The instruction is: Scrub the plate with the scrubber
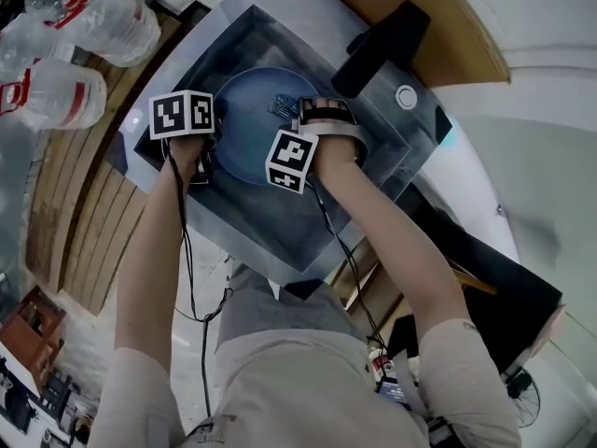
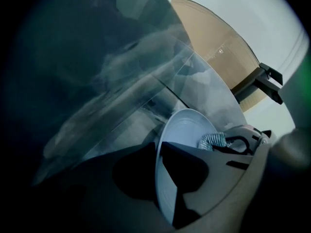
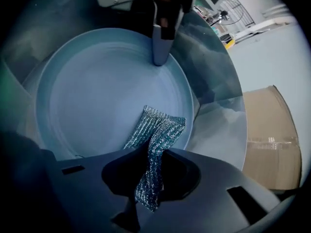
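A pale blue plate (image 1: pixel 244 119) stands tilted in the steel sink (image 1: pixel 280 227). My left gripper (image 1: pixel 201 157) is shut on the plate's rim (image 2: pixel 158 169) at its left side, one jaw on each face. The left gripper's finger (image 3: pixel 161 47) shows on the far rim in the right gripper view. My right gripper (image 1: pixel 312 119) is shut on a silvery mesh scrubber (image 3: pixel 156 140), whose free end lies against the plate's face (image 3: pixel 97 96) near the right rim. The scrubber (image 2: pixel 213 141) also shows in the left gripper view, beside the right gripper (image 2: pixel 243 142).
A black faucet (image 1: pixel 382 45) reaches over the sink's far right corner, with a round fitting (image 1: pixel 406 96) beside it. Plastic water bottles (image 1: pixel 56 91) lie on the wooden slats to the left. A brown board (image 3: pixel 269 140) stands beyond the sink wall.
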